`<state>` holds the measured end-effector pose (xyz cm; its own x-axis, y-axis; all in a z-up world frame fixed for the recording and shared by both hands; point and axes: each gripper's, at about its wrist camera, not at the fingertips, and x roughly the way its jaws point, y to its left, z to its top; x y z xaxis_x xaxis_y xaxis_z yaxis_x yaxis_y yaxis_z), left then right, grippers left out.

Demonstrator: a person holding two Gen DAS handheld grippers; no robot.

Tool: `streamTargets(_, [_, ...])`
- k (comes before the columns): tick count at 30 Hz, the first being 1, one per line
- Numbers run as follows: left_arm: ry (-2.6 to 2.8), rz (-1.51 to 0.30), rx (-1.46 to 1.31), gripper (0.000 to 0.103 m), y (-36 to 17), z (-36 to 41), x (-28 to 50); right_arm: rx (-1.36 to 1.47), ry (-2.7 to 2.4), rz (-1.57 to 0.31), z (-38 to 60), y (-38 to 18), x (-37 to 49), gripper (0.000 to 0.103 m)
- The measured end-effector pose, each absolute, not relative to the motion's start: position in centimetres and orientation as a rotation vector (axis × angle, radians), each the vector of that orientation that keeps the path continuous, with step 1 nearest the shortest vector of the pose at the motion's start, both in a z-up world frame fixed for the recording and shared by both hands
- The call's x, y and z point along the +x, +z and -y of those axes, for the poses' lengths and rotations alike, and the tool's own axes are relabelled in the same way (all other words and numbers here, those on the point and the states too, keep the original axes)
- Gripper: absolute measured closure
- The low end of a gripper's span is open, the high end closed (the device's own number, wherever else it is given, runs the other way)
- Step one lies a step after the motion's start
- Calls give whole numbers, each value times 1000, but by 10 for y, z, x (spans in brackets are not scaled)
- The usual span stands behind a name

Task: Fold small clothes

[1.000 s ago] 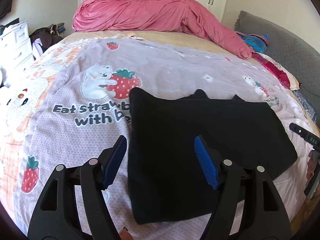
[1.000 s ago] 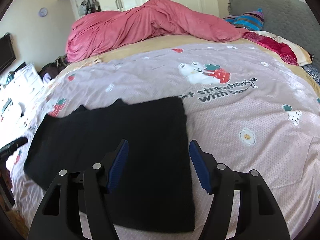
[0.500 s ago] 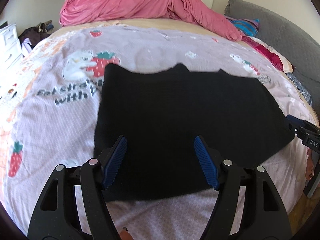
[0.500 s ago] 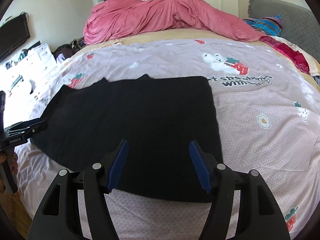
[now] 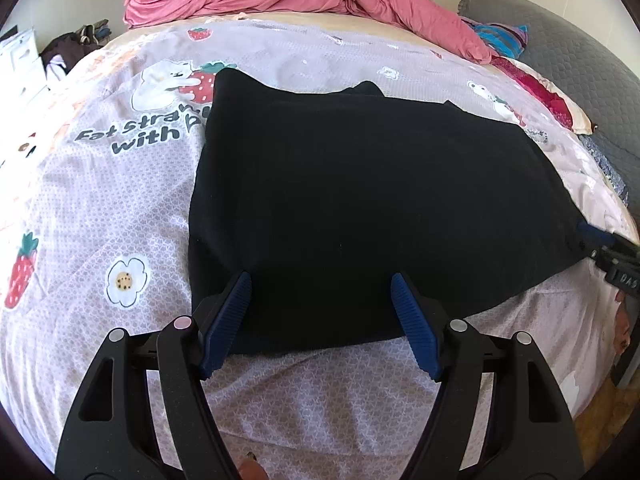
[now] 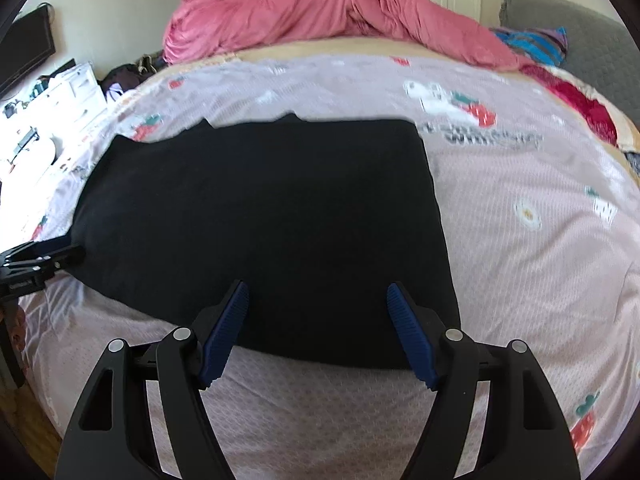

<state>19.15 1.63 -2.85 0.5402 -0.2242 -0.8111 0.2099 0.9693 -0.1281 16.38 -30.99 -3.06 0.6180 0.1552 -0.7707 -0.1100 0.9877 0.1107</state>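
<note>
Black knit clothing (image 5: 360, 200), a flat garment of soft dark fabric, is spread on a bed covered by a pale lilac quilt (image 5: 100, 220) printed with strawberries, flowers and bears. Its near hem is laid close to the near edge of the bed, and two small points are seen along its far edge. Part of the printed lettering on the quilt is covered by the garment's far left corner in the left wrist view.

The left hand-held gripper (image 5: 321, 280) is held over the near hem towards the garment's left side, its blue ribbed pads set wide apart with nothing pressed between them. The right hand-held gripper (image 6: 317, 290) is placed over the near hem towards the garment's right side; its jaws have just been opening and are seen wide, with only the flat cloth below and nothing gripped. Each gripper is glimpsed at the edge of the other's view, close to a near corner of the garment.

A crumpled pink duvet (image 6: 320, 12) is heaped at the far side of the bed.
</note>
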Motion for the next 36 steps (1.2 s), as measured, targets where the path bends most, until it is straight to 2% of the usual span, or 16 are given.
streamTargets(12, [-257, -958, -29, 38, -25, -15, 184, 61, 132, -911, 310, -42, 156, 27])
streamTargets(16, [-269, -945, -33, 35, -17, -14, 180, 102, 139, -882, 313, -33, 152, 24])
streamTargets(18, [-277, -941, -41, 32, -14, -14, 179, 115, 144, -863, 314, -29, 150, 17])
streamTargets(21, [-285, -933, -54, 29, -9, -15, 177, 124, 153, -838, 312, -24, 147, 15])
streamTargets(23, [-282, -927, -57, 19, -8, -16, 176, 112, 158, -823, 309, -21, 145, 12])
streamTargets(27, [-279, -918, -81, 15, -4, -20, 176, 79, 152, -788, 304, -17, 144, 8])
streamTargets(28, [-274, -915, -81, 10, -3, -20, 176, 71, 153, -780, 303, -16, 143, 7])
streamTargets(36, [-250, -900, -81, 9, 3, -27, 174, 39, 154, -745, 296, -13, 142, 6])
